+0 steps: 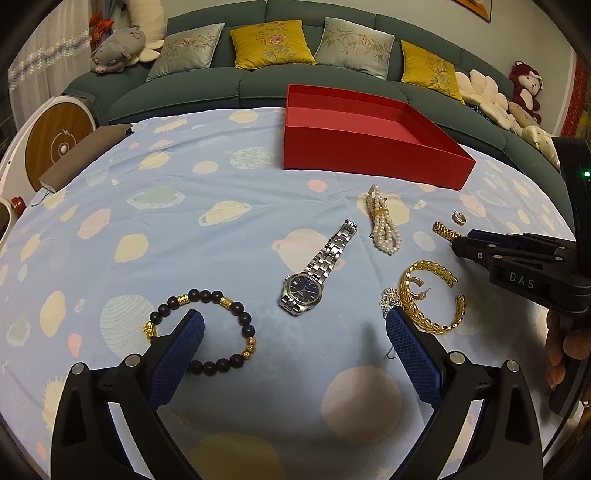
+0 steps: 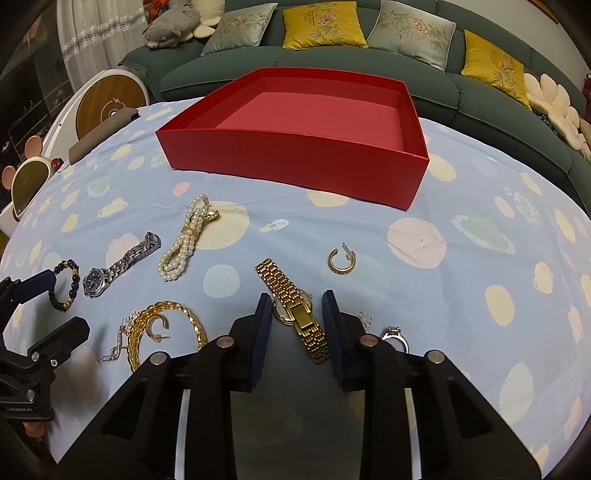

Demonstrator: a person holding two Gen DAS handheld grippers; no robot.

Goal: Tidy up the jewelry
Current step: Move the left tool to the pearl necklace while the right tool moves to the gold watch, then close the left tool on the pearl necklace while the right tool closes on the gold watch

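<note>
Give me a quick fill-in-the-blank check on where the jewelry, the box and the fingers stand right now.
1. The red box holds ____ pieces of jewelry.
2. Between the right gripper fingers lies the ____ watch.
3. The silver watch has a ____ dial.
4. The left gripper fingers stand ____, with only cloth between them.

Missing words: no; gold; blue; open

sofa: long dark green couch (image 1: 207,86) along the back | cushions: mustard (image 1: 269,44) and grey-green silk (image 1: 190,50) ones, alternating | plushies: grey pig (image 1: 116,50) left, red monkey (image 1: 526,86) right | window: sheer white curtain (image 2: 94,33) | table: light blue planet-print cloth (image 1: 207,236)
</note>
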